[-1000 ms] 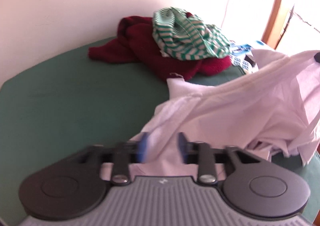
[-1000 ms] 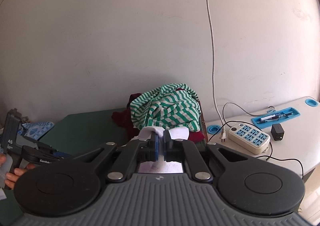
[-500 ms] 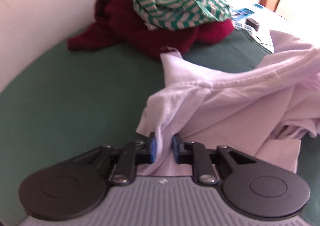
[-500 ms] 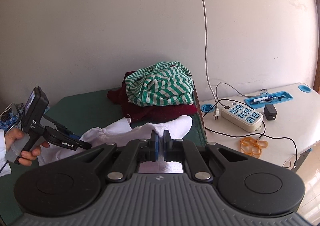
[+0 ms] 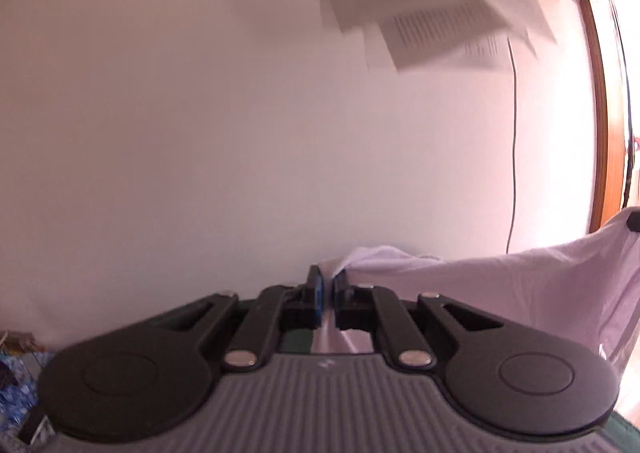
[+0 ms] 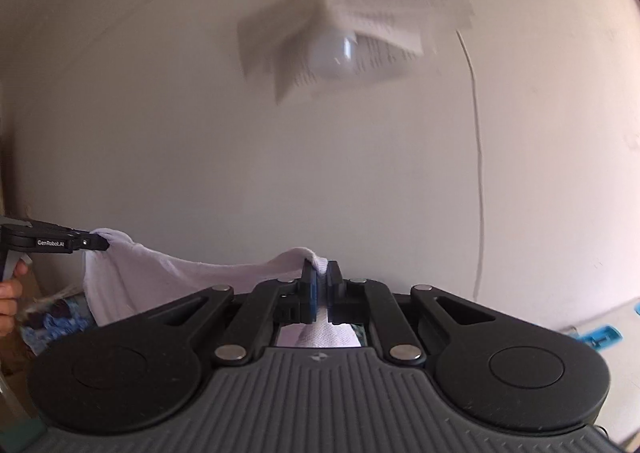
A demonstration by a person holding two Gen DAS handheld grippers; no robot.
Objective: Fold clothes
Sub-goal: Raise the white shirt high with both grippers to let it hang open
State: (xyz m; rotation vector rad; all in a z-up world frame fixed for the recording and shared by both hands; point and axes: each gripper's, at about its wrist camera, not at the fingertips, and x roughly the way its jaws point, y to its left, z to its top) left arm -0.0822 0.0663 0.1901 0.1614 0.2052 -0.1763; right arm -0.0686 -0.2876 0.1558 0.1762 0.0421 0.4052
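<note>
A white garment (image 5: 500, 285) hangs in the air, stretched between both grippers. My left gripper (image 5: 327, 289) is shut on one corner of it, and the cloth runs off to the right edge of the left wrist view. My right gripper (image 6: 320, 277) is shut on another corner of the white garment (image 6: 180, 273). In the right wrist view the left gripper (image 6: 96, 243) shows at the far left, pinching the cloth, with a person's hand (image 6: 10, 293) under it. Both cameras point up at the wall, so the table and the other clothes are hidden.
A plain wall fills both views, with blurred paper sheets (image 5: 432, 13) pinned high up and a thin cable (image 5: 514, 133) hanging down. A wooden door frame (image 5: 604, 93) stands at the right. A blue tray (image 6: 600, 335) on a white surface peeks in at the right.
Both grippers have risen and tilted upward, lifting the white garment off the table and stretching it out between them. The left gripper has gone from open to shut on the cloth.
</note>
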